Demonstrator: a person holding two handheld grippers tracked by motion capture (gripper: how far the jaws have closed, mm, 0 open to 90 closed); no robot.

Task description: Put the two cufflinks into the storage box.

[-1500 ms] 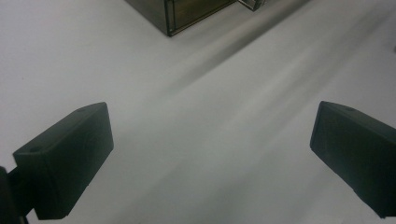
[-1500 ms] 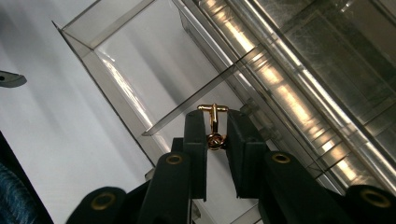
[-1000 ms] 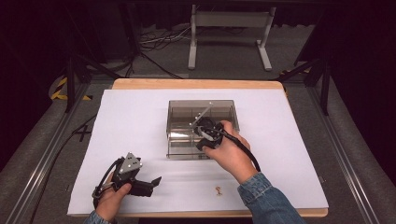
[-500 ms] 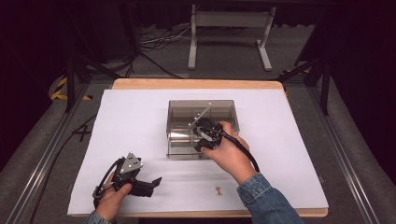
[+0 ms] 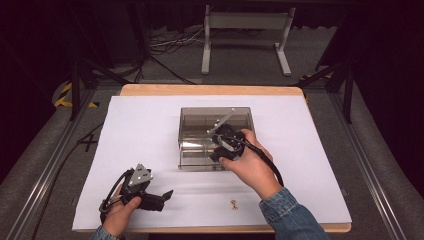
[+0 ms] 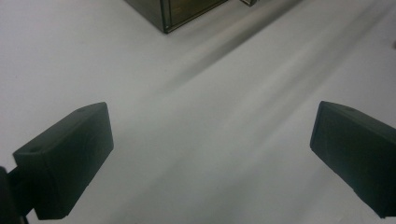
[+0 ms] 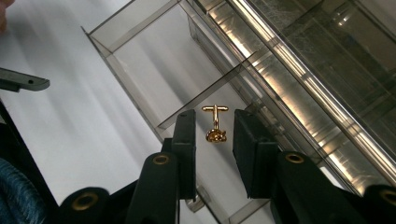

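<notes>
lying between gripper point(image 7: 214, 128) pads: cufflink point(image 7: 215, 126)

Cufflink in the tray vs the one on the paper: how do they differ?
The tray cufflink lies in a compartment of the clear tray, between the jaws of the right claw, which have just been opening and do not touch it. The paper cufflink lies loose on the white paper near the front edge, away from both claws. Both look gold.

White sheet point(image 5: 150, 135) brightly and evenly lit; surroundings dark. High view soft, low detail. Glare streaks on box point(image 7: 299, 79) walls. Near jaws blurred, soft shadow bands across sheet.
</notes>
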